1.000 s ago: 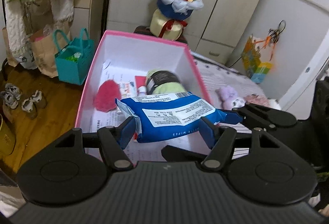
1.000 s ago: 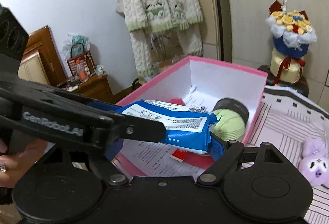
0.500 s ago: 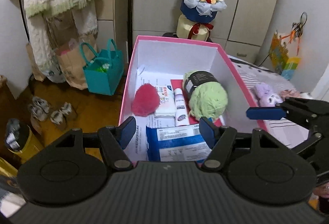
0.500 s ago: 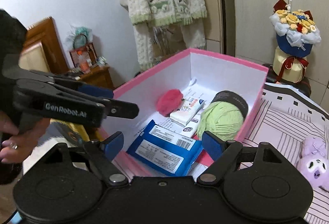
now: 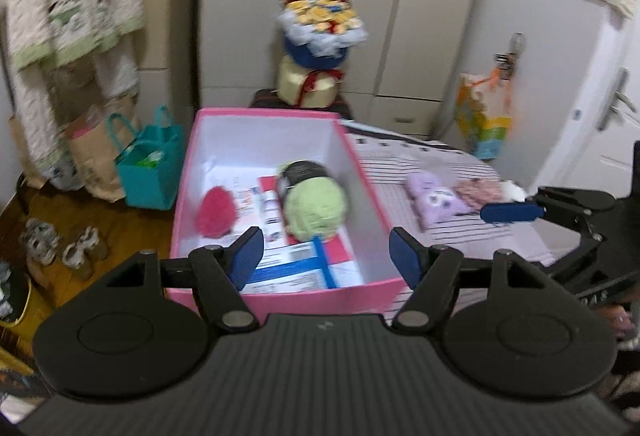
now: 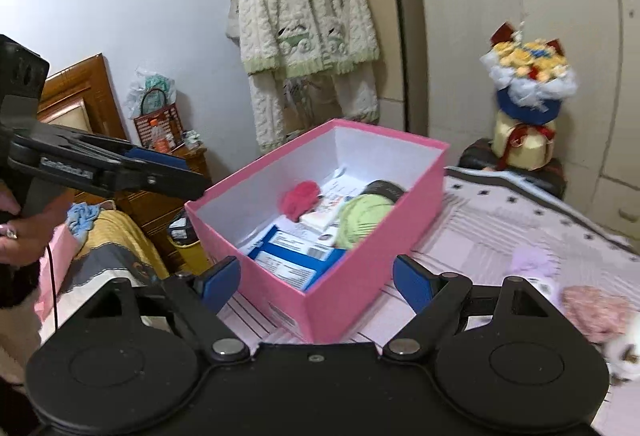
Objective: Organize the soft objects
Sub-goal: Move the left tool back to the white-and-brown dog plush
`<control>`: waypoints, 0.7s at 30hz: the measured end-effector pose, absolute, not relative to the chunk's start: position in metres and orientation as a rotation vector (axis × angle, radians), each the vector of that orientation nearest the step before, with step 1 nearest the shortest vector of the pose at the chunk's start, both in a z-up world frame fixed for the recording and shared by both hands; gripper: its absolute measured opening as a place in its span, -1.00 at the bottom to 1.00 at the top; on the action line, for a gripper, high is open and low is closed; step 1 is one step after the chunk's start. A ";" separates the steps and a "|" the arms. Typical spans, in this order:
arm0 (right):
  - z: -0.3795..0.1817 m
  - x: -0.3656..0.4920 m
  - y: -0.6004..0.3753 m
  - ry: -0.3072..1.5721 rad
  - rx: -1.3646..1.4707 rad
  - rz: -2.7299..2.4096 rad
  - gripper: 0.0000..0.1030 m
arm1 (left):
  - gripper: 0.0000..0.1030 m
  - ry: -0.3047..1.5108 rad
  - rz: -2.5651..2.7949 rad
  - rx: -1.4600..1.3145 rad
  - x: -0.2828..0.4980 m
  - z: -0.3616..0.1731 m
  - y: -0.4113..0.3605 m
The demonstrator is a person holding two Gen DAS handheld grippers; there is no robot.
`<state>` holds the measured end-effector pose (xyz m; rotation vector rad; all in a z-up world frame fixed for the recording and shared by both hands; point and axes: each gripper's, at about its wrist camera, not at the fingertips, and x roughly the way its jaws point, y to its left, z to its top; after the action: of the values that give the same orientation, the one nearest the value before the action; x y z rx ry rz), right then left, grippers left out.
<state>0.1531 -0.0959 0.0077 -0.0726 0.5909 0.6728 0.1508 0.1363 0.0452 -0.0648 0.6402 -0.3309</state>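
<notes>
Pink cardboard formed the box (image 5: 280, 302), which stood open on a striped bedspread (image 5: 408, 172). Inside it lay the blue wipes pack (image 6: 296, 256) at the near end, flat on some papers, with a green yarn ball (image 5: 316, 206) beside it against the right wall and a fuzzy red puff (image 5: 216, 212) toward the left wall. A small white carton (image 6: 320, 218) sat between puff and yarn.

The left gripper (image 5: 326, 256) hung over the near edge of the box with its jaws wide apart and nothing between them. The right gripper (image 6: 316, 282) was likewise spread, empty, just outside the box's near corner.

On the bedspread to the right of the box lay a lilac plush (image 5: 434, 202) and, just beyond it, a pink soft thing (image 5: 478, 190), both apart from the box. A bouquet (image 5: 320, 32) stood behind the box, a teal bag (image 5: 148, 172) on the floor to its left, and a knitted cardigan (image 6: 304, 12) hung on the wall.
</notes>
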 end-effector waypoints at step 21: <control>-0.006 0.091 -0.259 0.523 -0.071 0.351 0.70 | 0.37 0.692 -0.674 0.068 0.148 0.044 -0.012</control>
<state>0.0908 -0.2589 -0.0058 -0.0715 0.5234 0.3511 0.1476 -0.0124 0.0437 0.0682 0.6923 -0.6742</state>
